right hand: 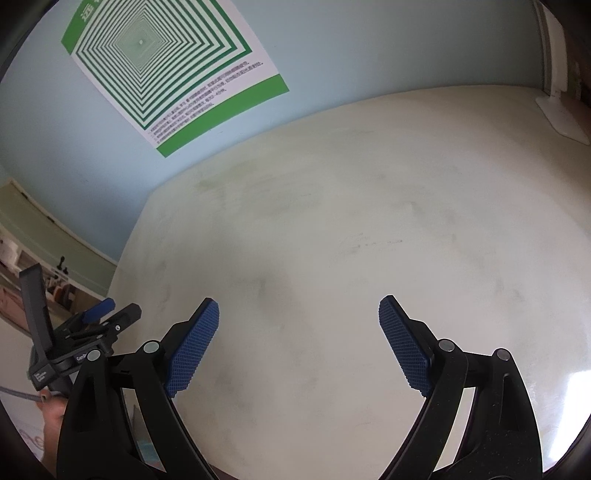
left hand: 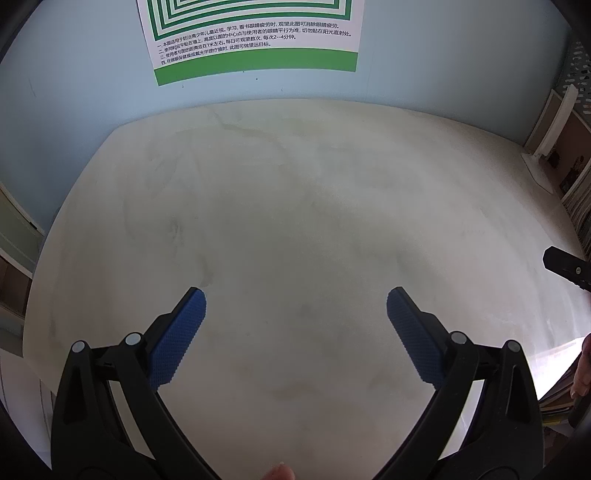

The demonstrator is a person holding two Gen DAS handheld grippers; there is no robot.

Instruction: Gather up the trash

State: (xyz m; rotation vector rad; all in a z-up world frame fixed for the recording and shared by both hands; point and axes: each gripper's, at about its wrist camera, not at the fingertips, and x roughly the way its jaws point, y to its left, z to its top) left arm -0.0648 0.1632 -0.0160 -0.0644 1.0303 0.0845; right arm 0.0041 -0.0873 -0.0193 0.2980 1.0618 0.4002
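No trash shows in either view. My left gripper (left hand: 295, 306) is open and empty above a pale, smudged tabletop (left hand: 295, 206). My right gripper (right hand: 298, 314) is open and empty above the same tabletop (right hand: 351, 229). The left gripper's body (right hand: 92, 328) shows at the left edge of the right wrist view. The tip of the right gripper (left hand: 567, 264) pokes in at the right edge of the left wrist view.
A light blue wall with a green-and-white striped poster (left hand: 251, 33) stands behind the table; the poster also shows in the right wrist view (right hand: 173, 74). A white lamp base (right hand: 561, 114) sits at the far right corner. Stacked books or papers (left hand: 580, 192) line the right side.
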